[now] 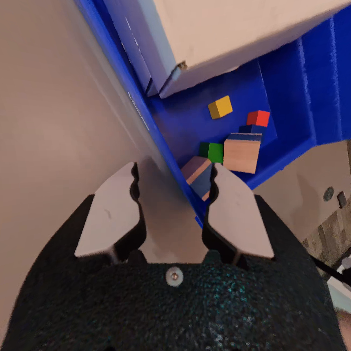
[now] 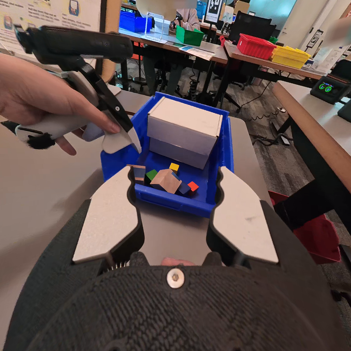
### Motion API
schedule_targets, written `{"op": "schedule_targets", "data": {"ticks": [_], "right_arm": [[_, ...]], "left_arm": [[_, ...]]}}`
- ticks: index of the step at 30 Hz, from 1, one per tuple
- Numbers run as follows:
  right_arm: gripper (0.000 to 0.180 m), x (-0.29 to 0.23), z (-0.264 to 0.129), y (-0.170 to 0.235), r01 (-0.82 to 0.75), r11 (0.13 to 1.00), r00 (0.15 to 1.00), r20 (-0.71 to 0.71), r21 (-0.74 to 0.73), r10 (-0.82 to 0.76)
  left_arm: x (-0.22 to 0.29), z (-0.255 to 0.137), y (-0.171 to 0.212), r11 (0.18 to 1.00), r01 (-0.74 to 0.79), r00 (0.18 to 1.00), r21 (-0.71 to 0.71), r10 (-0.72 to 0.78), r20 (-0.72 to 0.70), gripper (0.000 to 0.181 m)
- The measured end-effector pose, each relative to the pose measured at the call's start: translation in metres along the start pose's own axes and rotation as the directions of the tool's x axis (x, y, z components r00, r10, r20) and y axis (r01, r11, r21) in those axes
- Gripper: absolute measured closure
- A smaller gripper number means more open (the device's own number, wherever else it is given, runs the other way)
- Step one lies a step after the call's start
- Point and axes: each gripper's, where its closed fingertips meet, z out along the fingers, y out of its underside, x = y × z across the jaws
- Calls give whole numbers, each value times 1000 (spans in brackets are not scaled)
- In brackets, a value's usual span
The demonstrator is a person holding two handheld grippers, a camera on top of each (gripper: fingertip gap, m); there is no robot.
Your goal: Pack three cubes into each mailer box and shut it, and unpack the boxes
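Two claws, both spread and empty: the right claw point(image 2: 174, 182) hovers over the grey desk point(image 2: 47, 190) just short of the blue bin point(image 2: 171, 203), while the left claw point(image 1: 173, 182) tips in over the bin's left rim with nothing between its fingers. Down in the bin I count six cubes: two larger wooden ones with blue faces, one point(image 2: 139, 173) against the left wall and one point(image 2: 167, 181) tilted mid-floor, plus four small ones — green point(image 2: 151, 174), yellow point(image 2: 174, 167), blue point(image 2: 183, 188), red point(image 2: 193, 186). Behind them, two white mailer boxes, the top one point(image 2: 184, 121) stacked on the lower point(image 2: 178, 153), both looking shut. My read: it's early, nothing gripped. Next, I'd judge, a box has to come out onto the desk and be opened before any cube goes in.
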Motion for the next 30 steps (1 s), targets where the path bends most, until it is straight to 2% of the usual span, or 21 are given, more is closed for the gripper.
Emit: {"op": "schedule_targets", "data": {"ticks": [6, 12, 20, 24, 30], "right_arm": [[100, 5, 0, 7, -20, 1000, 1000, 4, -19, 20], [100, -7, 4, 7, 16, 999, 999, 40, -28, -15], [101, -21, 6, 4, 52, 998, 996, 80, -29, -50], [101, -25, 8, 5, 59, 998, 994, 94, -33, -56], [101, -22, 7, 3, 58, 998, 994, 91, -25, -55]], "left_arm": [[-6, 21, -11, 998, 65, 997, 8, -66, 46, 154], [-17, 23, -21, 1000, -7, 984, 4, 6, 176, 163], [-12, 29, -25, 997, -13, 998, 73, 8, 65, 150], [-26, 30, -27, 993, -93, 982, 74, 79, 170, 162], [-40, 24, -22, 993, -86, 993, 79, 79, 87, 169]]}}
